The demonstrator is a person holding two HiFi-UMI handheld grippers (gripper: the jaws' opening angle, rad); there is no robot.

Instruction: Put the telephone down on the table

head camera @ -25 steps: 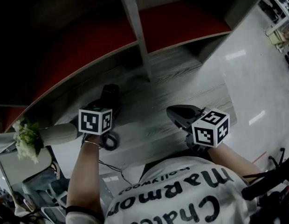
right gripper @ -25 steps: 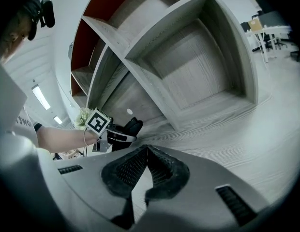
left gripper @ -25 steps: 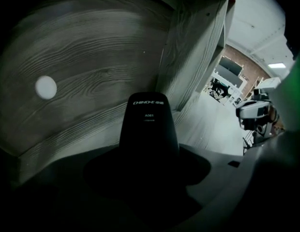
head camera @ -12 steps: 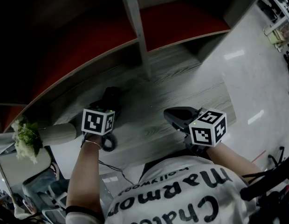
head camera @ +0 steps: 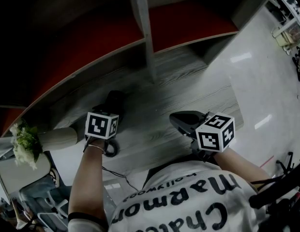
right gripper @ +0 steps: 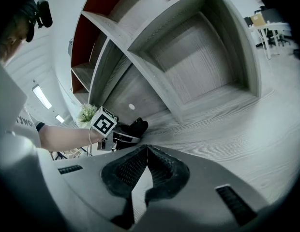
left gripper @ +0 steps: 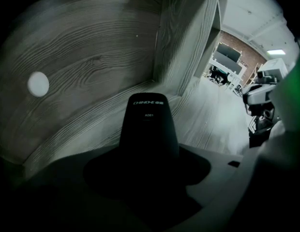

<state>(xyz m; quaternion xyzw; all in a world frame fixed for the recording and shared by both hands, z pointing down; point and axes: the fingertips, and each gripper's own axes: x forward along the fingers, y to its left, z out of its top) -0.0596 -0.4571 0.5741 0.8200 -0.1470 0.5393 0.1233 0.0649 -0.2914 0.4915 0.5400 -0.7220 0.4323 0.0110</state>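
**A:** Left claw (head camera: 110,111) has the black telephone (left gripper: 149,124) clamped between its jaws, a firm hold on the handset!

**B:** Look how it lies: long axis straight along the jaws, printed end pointing ahead of the claw, away from the hand, out over the wood-grain table (head camera: 159,105).

**A:** Is it touching the wood? Can't tell, the tip is dark against the boards.

**B:** Right claw (right gripper: 146,149) sits well apart to the left claw's right, its jaws drawn together at the tips with nothing between them.

**A:** Flowers (head camera: 24,141) are off to the left claw's left. An upright shelf panel (head camera: 142,28) rises ahead, between the two claws.
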